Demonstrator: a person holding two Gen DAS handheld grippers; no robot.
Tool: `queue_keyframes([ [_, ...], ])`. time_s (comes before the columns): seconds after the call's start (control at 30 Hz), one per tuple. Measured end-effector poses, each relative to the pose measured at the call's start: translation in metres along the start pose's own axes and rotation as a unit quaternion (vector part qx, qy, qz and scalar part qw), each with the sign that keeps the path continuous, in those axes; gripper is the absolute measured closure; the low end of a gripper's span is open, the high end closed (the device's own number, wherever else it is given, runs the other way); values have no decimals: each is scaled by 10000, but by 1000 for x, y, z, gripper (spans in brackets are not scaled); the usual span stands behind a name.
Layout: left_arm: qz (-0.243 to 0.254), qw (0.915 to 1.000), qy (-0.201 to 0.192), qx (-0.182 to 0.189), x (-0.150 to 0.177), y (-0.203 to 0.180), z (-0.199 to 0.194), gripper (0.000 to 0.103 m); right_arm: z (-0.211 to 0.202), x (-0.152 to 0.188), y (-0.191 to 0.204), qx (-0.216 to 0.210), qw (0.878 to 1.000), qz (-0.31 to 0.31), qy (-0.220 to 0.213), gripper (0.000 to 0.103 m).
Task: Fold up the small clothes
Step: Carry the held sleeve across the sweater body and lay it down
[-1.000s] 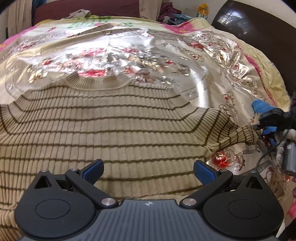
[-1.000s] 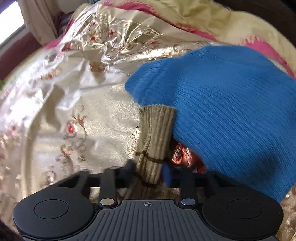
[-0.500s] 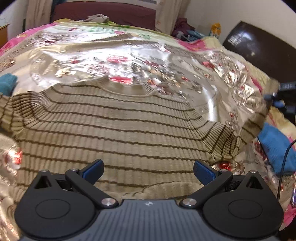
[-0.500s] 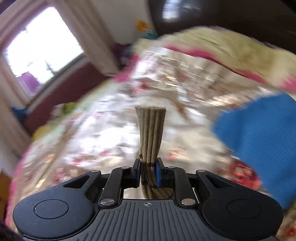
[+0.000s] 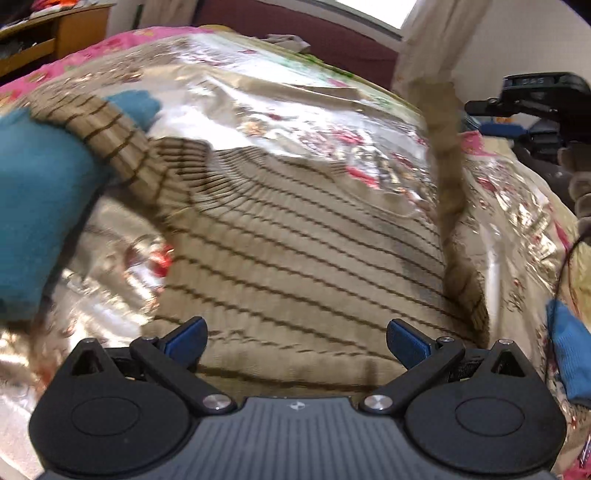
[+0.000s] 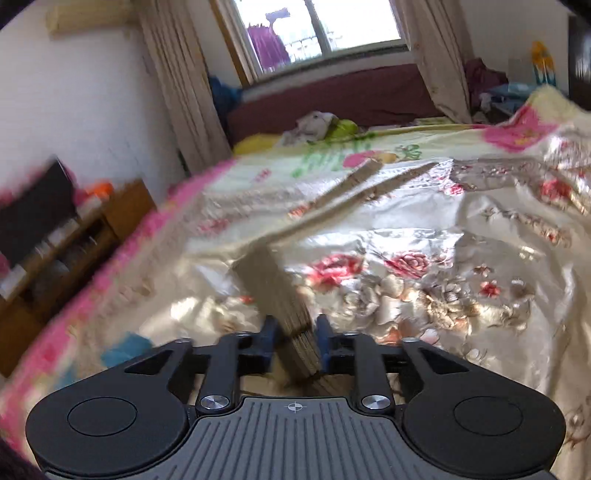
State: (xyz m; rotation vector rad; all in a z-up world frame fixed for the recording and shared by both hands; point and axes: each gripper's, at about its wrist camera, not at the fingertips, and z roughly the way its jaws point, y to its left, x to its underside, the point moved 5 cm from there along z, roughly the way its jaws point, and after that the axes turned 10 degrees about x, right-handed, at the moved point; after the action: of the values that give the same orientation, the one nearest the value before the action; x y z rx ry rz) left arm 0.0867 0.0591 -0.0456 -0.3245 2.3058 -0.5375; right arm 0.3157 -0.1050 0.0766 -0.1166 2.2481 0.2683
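A beige ribbed sweater with dark stripes (image 5: pixel 306 251) lies flat on the flowered bedspread (image 5: pixel 280 110). My left gripper (image 5: pixel 295 338) is open and empty, low over the sweater's hem. My right gripper (image 6: pixel 293 338) is shut on the sweater's right sleeve cuff (image 6: pixel 280 291). In the left wrist view the right gripper (image 5: pixel 532 107) holds that sleeve (image 5: pixel 448 192) lifted high above the sweater's right side. The sweater's left sleeve (image 5: pixel 99 129) lies draped over a teal garment (image 5: pixel 37 192).
A blue knit garment (image 5: pixel 569 358) lies at the right edge of the bed. A wooden shelf unit (image 6: pixel 62 236) stands beside the bed. Curtains (image 6: pixel 184 81) and a window (image 6: pixel 321 26) are behind, with loose clothes (image 6: pixel 317 125) at the far end.
My right gripper has lifted the sleeve cuff up and swung it left over the bed. My left gripper has shifted and turned left, bringing the teal garment into view.
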Motion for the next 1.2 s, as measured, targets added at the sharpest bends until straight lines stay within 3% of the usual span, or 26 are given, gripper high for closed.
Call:
queue_keyframes([
  [0.1,90,9998,-127,-114,2,7,-1,0,8,10,11,312,9990,-329,14,65],
  [0.2,170,9996,-163,-146,5,11,0,0,14,32,5,292,9981,-446,315,65],
  [0.43,410,9986,-226,-234,10,9,1,0,35,119,15,283,9849,-1195,1222,65],
  [0.5,415,9986,-232,-247,10,10,1,0,40,134,26,262,9813,-1396,1297,65],
  [0.8,398,9986,-237,-265,12,20,6,0,80,134,88,47,9664,-2391,944,64],
  [0.93,379,9987,-279,-210,11,22,6,0,111,137,104,119,9604,-2592,1018,65],
  [0.97,364,9987,-288,-193,11,23,6,0,117,138,106,161,9590,-2633,1035,67],
  [1.03,335,9989,-293,-164,11,25,6,0,125,138,109,279,9585,-2635,1054,87],
  [1.1,310,9990,-298,-141,11,25,6,0,122,136,113,252,9606,-2585,994,95],
  [1.2,278,9991,-313,-113,10,26,5,0,107,134,125,-32,9615,-2604,871,96],
])
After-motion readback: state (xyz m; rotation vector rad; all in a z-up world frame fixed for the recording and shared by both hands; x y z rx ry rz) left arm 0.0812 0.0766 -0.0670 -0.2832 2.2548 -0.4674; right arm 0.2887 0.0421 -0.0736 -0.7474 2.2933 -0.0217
